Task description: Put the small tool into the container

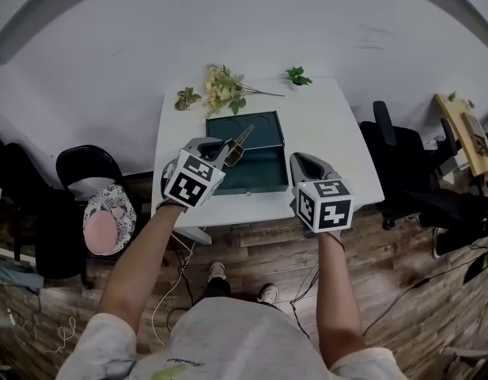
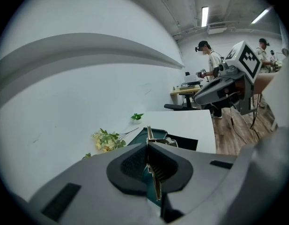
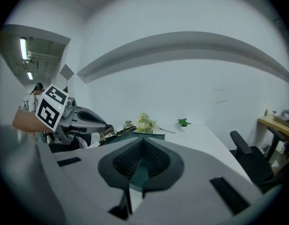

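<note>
The small tool [image 1: 240, 140] is being clamped by the left gripper [image 1: 226, 150] directly above the open container [image 1: 259, 177], long axis pointing away from the person, while the right gripper [image 1: 297, 161] is being held closed beside its right edge.

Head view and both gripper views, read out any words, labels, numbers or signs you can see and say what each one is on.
No readable words or numbers in any view.
The cube on the left gripper and the one on the right gripper: black-and-white square patterns, not text.
The shirt, bottom of the head view: small greenish print, too blurred to read.
The small tool and the container: no print visible.
</note>
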A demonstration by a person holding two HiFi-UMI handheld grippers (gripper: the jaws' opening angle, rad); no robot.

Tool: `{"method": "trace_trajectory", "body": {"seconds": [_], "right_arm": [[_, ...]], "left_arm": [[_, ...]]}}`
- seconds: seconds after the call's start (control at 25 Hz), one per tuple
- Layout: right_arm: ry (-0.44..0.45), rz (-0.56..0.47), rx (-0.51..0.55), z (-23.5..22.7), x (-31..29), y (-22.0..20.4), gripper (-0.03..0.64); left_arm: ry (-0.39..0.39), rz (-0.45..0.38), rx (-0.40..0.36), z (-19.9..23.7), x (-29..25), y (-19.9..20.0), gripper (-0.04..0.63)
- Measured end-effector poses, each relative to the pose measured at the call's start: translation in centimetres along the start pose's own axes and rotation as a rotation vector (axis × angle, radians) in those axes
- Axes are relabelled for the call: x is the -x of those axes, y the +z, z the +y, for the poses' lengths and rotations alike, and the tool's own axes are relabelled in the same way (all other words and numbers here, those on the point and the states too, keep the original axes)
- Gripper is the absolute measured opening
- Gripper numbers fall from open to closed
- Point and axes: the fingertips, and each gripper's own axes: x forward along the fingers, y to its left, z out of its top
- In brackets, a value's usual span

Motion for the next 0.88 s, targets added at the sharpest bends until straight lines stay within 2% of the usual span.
{"method": "trace_trajectory", "body": {"seconds": [0.36,0.88], "right_arm": [[-0.072,0.004,-0.025,-0.4,0.9,-0.5,0.003],[-0.153,0.026,-0.065,-0.9,1.3,-1.7,0.003]], "left_arm": [[-0.124,0.059,-0.164,-2.0,-2.4,-0.7,0.005],[-0.25,0.103,-0.303,-4.3,-5.6,-1.7,0.005]]}}
